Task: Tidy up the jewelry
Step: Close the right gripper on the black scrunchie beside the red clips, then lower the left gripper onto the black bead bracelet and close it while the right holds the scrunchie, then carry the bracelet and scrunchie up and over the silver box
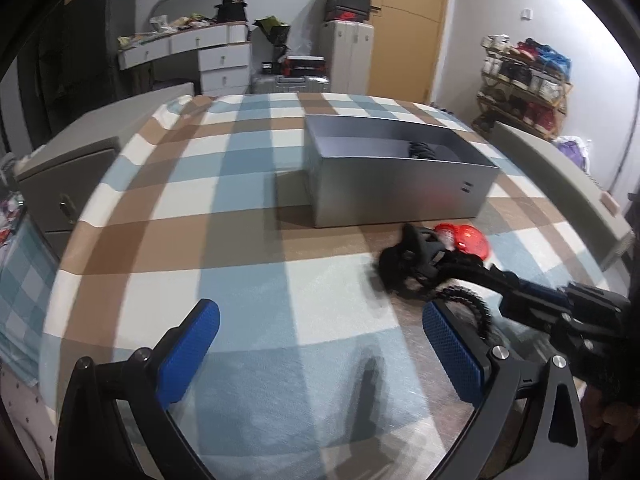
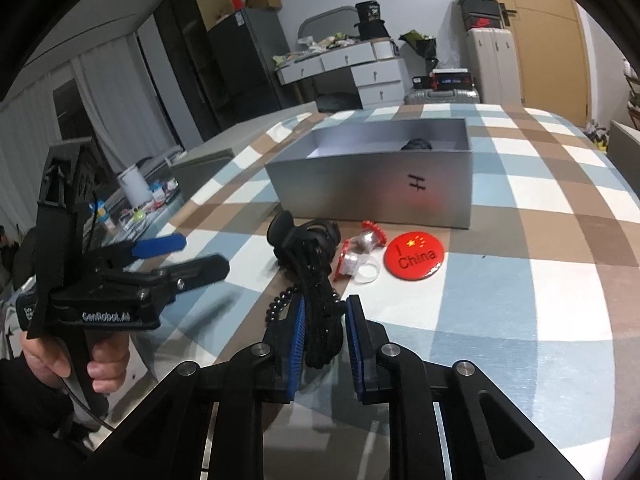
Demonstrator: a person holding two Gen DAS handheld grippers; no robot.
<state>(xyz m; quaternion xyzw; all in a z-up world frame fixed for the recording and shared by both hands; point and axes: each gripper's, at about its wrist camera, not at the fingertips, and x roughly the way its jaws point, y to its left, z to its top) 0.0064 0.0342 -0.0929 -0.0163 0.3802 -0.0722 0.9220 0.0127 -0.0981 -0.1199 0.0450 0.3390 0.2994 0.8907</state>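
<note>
Blue-padded fingers of the right gripper are pressed in on a black beaded, braided strand of jewelry lying on the blue, brown and white checked bed cover. Its far end reaches a black claw hair clip. Beside it lie a clear spool with red ends and a round red "I China" badge, before an open grey rectangular box. At left, the left gripper hovers with fingers wide apart, holding nothing.
</note>
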